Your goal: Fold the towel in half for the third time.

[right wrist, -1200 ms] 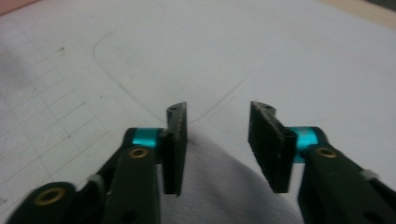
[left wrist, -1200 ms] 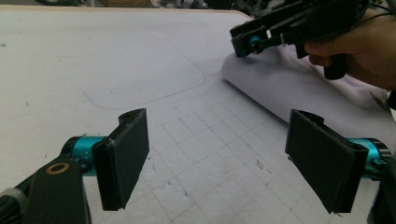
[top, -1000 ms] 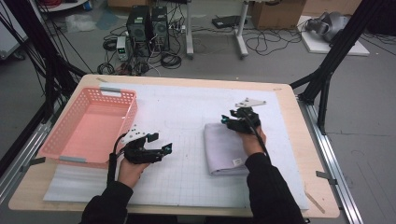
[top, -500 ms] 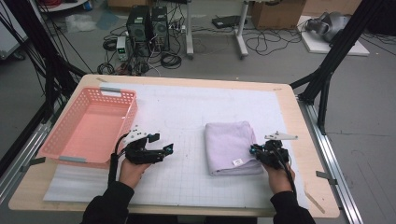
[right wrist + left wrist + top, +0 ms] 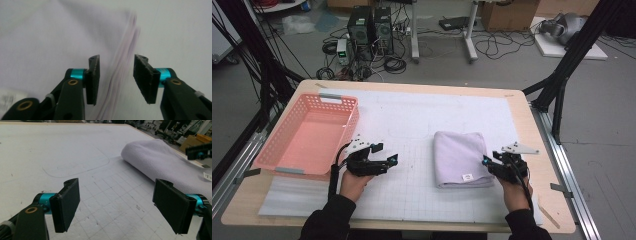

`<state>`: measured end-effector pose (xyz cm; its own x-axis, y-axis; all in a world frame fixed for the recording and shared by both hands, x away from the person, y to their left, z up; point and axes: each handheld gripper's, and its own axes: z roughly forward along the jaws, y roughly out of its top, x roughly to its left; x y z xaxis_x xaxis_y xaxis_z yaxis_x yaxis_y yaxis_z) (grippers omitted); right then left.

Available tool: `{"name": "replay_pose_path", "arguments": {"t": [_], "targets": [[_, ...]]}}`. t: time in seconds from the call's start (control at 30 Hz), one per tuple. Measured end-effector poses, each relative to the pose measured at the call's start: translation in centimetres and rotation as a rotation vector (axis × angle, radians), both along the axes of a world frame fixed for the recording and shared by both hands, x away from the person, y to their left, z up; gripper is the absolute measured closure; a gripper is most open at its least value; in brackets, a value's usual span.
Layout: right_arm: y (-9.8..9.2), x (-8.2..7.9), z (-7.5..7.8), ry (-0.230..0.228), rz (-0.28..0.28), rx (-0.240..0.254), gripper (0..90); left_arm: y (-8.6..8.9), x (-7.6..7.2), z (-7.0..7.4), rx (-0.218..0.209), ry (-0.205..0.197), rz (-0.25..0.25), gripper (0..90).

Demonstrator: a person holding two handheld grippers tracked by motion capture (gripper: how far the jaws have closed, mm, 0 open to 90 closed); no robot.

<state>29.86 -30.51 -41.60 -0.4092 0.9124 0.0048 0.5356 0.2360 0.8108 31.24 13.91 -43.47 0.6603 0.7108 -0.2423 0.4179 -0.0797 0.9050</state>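
We see a folded lilac towel (image 5: 460,159) lying flat on the white gridded mat (image 5: 412,120), a little toward three o'clock from the mat's middle, its small white label (image 5: 467,176) near its six o'clock edge. In the left gripper view the towel (image 5: 160,162) sits at about two o'clock, rounded fold toward us, well apart from that tool.

The right gripper (image 5: 490,165) rests at the towel's three o'clock edge, near the corner closest to the person. In the right gripper view (image 5: 116,75) its jaws are partly spread and have just been opening — the layered edge of the towel (image 5: 125,62) runs up between them, and we see a gap on either side of it, so the pads do not press on the cloth. The picture is blurred, so we cannot tell whether a pad brushes the fabric.

The left gripper (image 5: 388,161) lies low over the bare mat, at nine o'clock from the towel and well apart from it. Its jaws are spread wide in the left gripper view (image 5: 120,210), with nothing but mat between them.

A pink plastic basket (image 5: 287,155) stands at the mat's nine o'clock side — just beside the left hand (image 5: 353,181).
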Motion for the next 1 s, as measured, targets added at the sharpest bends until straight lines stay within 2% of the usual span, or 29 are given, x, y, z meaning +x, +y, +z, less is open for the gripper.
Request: {"name": "replay_pose_path", "arguments": {"t": [0.03, 0.07, 0.2, 0.23, 0.3, 0.4, 0.43, 0.5, 0.63, 0.8, 0.83, 0.9, 1.0], "targets": [[0.0, 0.9, 0.2, -0.033, 0.012, 0.007, 56.2, 0.0, 0.0, 0.0, 0.003, 0.001, -0.001, 22.3], [0.1, 1.7, 0.3, -0.035, 0.018, 0.019, 56.2, -0.1, 0.0, 0.0, 0.002, -0.001, -0.002, 22.3], [0.7, 5.5, -0.2, -0.011, -0.031, 0.046, 51.9, -0.1, 0.1, 0.0, -0.003, -0.002, -0.002, 22.3], [0.9, 6.3, -0.5, 0.003, -0.049, 0.031, 51.5, -0.1, 0.0, 0.0, -0.005, -0.001, 0.000, 22.3], [1.0, 7.3, -1.3, 0.029, -0.073, 0.007, 51.6, -0.1, 0.0, 0.0, -0.011, 0.001, -0.005, 22.4], [0.6, 7.8, -1.8, 0.059, -0.100, -0.023, 49.9, -0.1, -0.1, 0.2, -0.021, -0.015, -0.021, 23.4], [0.4, 7.8, -1.8, 0.055, -0.112, -0.026, 48.4, -0.2, -0.2, 0.3, -0.021, -0.021, -0.021, 23.2], [0.1, 7.6, -1.6, 0.042, -0.139, -0.039, 47.7, -0.3, -0.3, 0.4, -0.029, -0.037, -0.014, 20.6], [-0.6, 6.2, -0.6, -0.020, -0.131, 0.015, 47.4, -0.1, -0.2, 0.5, -0.044, -0.033, -0.003, 16.8], [-1.9, 3.0, 0.6, -0.075, -0.056, 0.092, 41.2, 0.0, -0.4, 0.8, -0.061, -0.053, -0.020, 16.9], [-2.0, 2.3, 0.7, -0.068, -0.037, 0.099, 40.0, 0.0, -0.4, 0.8, -0.060, -0.057, -0.018, 16.9], [-2.1, 1.0, 0.5, -0.054, 0.017, 0.083, 38.0, 0.0, -0.5, 0.8, -0.061, -0.059, -0.014, 16.9], [-1.6, -0.6, -0.2, -0.006, 0.113, 0.002, 35.4, -0.1, -0.4, 0.8, -0.054, -0.049, -0.017, 16.9]]}}
